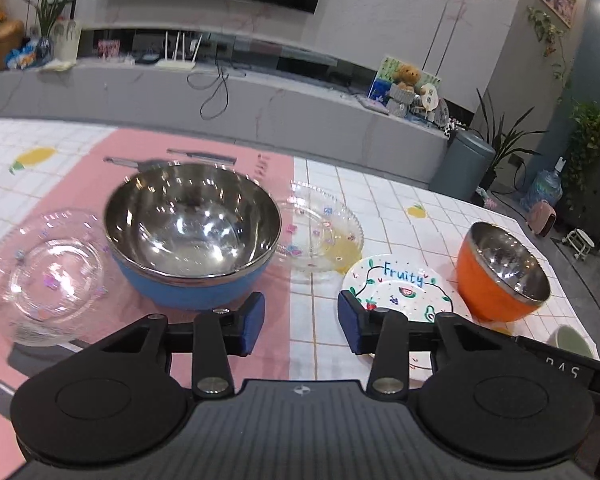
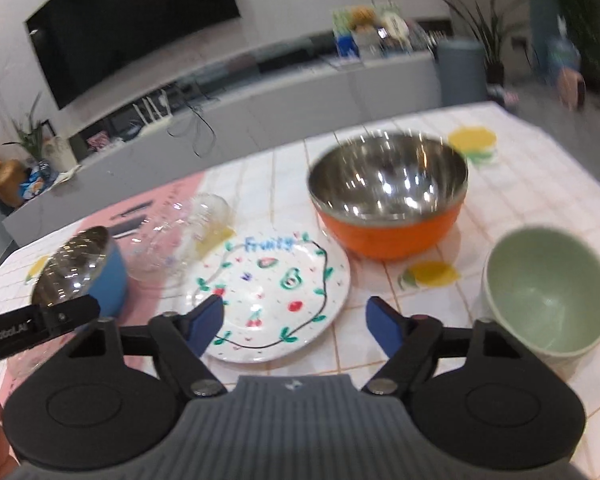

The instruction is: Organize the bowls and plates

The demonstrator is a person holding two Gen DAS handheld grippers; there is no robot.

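A blue steel-lined bowl [image 1: 192,236] stands on the pink mat, just beyond my open, empty left gripper [image 1: 300,326]. A clear glass bowl [image 1: 48,276] sits to its left and a clear glass plate [image 1: 320,232] to its right. The white "Fruity" plate [image 1: 400,288] and an orange steel-lined bowl [image 1: 500,272] lie to the right. In the right wrist view my right gripper [image 2: 296,324] is open and empty over the near edge of the Fruity plate [image 2: 272,288]. The orange bowl [image 2: 388,208] is beyond it, a green ceramic bowl [image 2: 548,300] to the right, the blue bowl [image 2: 88,276] at left.
The table has a white tiled cloth [image 1: 400,208] with lemon prints and a pink mat [image 1: 148,148]. Dark utensils [image 1: 200,156] lie behind the blue bowl. The table's right edge [image 2: 580,160] drops to the floor. A grey TV bench stands beyond.
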